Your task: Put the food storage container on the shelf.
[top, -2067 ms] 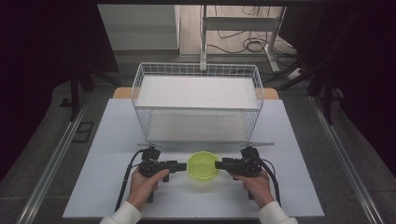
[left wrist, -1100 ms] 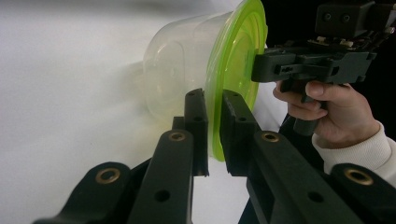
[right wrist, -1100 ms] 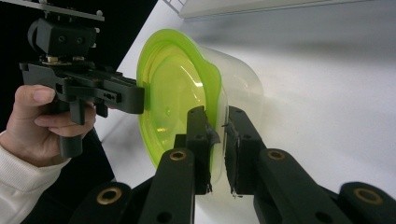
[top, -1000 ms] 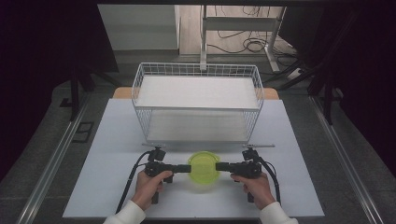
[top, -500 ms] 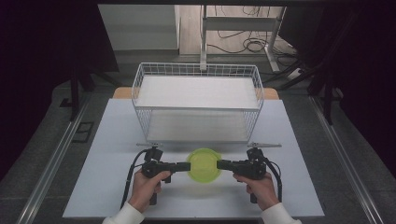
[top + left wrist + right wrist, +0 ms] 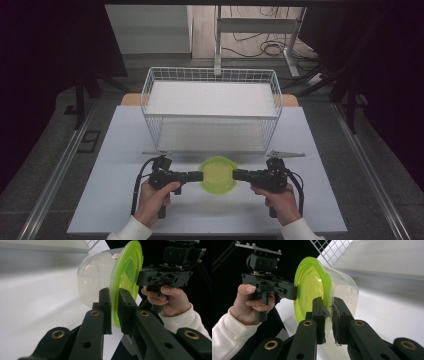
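While a clear plastic container (image 6: 218,176) with a lime-green lid (image 6: 218,171) is held between them, the left gripper (image 6: 198,176) and the right gripper (image 6: 238,174) are seen pointing at each other from opposite sides over the front part of the white table (image 6: 115,150). In the left gripper view, the jaws are clamped on the rim of the green lid (image 6: 127,272), one pad on each face of the rim, with the translucent body of the container (image 6: 96,282) lying on the far side of the lid. In the right gripper view, the jaws are likewise closed on the opposite edge of the lid (image 6: 309,290), and the rounded clear body (image 6: 344,290) is seen behind it. Each gripper is gripped by a hand (image 6: 152,197) in a white sleeve; the other hand (image 6: 280,202) is seen at the right. Just behind the container, a white wire basket (image 6: 150,95) stands on the table, well apart from the grippers. A small label or mark is seen near the rim of the container in the left gripper view, but it is too small and blurred to be read. No brand name or other writing can be made out on the lid, the grippers or the basket.
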`<state>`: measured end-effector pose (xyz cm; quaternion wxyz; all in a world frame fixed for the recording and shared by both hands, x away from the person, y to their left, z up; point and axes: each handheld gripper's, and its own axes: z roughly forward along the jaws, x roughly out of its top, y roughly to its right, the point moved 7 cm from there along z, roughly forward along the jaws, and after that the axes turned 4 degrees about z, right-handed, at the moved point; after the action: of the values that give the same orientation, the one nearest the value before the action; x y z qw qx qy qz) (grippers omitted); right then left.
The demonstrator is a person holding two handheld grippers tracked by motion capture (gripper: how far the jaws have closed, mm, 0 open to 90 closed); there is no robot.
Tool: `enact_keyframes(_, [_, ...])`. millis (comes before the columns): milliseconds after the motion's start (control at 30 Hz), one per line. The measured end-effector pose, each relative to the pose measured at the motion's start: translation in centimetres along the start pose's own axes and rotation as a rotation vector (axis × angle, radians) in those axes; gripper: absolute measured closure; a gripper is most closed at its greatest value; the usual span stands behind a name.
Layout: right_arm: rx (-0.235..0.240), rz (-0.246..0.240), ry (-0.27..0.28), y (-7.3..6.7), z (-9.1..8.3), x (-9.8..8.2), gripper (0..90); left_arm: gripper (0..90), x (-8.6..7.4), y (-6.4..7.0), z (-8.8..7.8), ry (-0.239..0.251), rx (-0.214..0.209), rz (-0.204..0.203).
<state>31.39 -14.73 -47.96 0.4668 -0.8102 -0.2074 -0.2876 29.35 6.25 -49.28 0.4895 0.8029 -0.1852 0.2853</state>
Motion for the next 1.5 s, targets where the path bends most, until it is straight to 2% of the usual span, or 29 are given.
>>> enact_keyframes(333, [-0.003, -0.043, 0.014, -1.1, -0.3, 1.4, 80.5, 82.8, 1.4, 0.9, -0.9, 0.017, 0.012, 0.030])
enact_keyframes(367, [-0.010, -0.060, 0.016, -1.4, -0.3, 1.9, 80.4, 82.8, 1.6, 1.0, -1.0, 0.020, 0.011, 0.031])
enact_keyframes(600, [-0.009, -0.087, 0.031, -2.4, -0.5, 4.3, 80.3, 82.7, 4.2, 1.5, -2.0, 0.039, 0.000, 0.043])
enact_keyframes(1133, [0.005, -0.104, 0.072, -3.7, -1.0, 8.8, 80.2, 82.8, 9.2, 2.6, -3.2, 0.046, -0.005, 0.082])
enact_keyframes(1167, [0.007, -0.106, 0.080, -3.9, -1.2, 9.4, 80.2, 82.8, 9.9, 2.7, -3.3, 0.045, -0.007, 0.088])
enact_keyframes(1500, [0.015, -0.092, 0.106, -3.5, -1.1, 12.2, 80.2, 82.8, 13.0, 2.4, -3.4, 0.041, -0.009, 0.098])
